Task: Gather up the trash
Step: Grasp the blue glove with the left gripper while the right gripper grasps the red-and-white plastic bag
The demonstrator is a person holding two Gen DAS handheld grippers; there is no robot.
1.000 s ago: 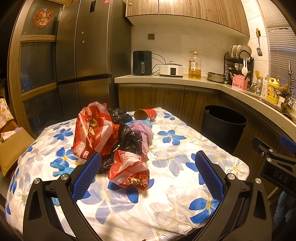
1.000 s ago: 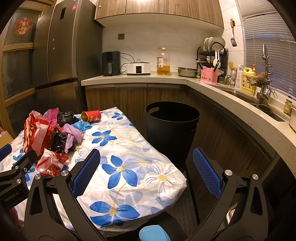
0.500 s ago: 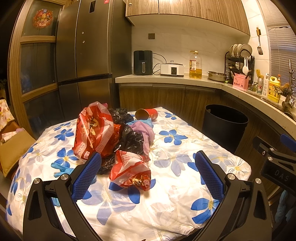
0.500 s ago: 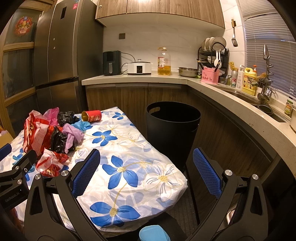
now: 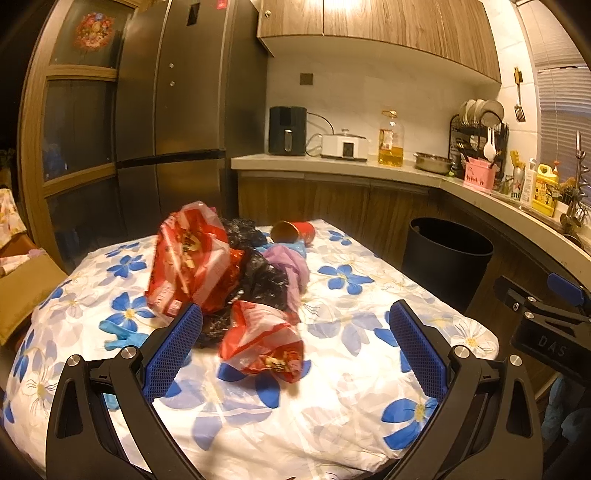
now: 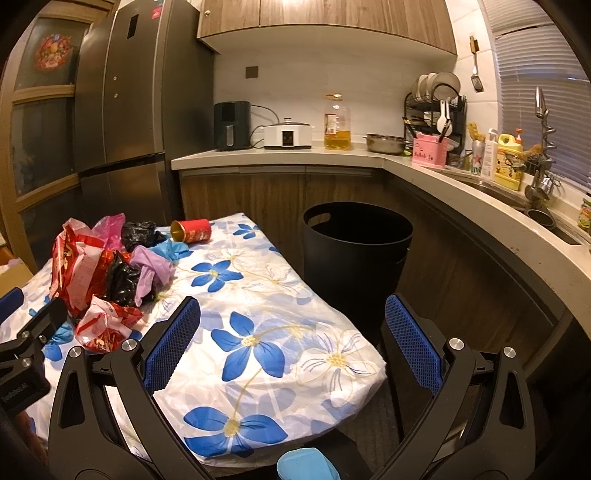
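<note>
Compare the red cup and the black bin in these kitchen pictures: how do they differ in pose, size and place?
The red cup lies on its side on the flowered table; the black bin stands upright on the floor beside it. The cup is small, the bin far larger. The cup is red with a gold inside; the bin is plain black. Both are round and open-mouthed.

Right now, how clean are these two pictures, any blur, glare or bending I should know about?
Left wrist view: warm dim light, the red snack bag and floral tablecloth smeared by motion blur, the countertop bowed by the fisheye. Right wrist view: sharper, the red can crisp, a bright patch under the wall cabinets, dark corners, the black bin reads clearly.
</note>
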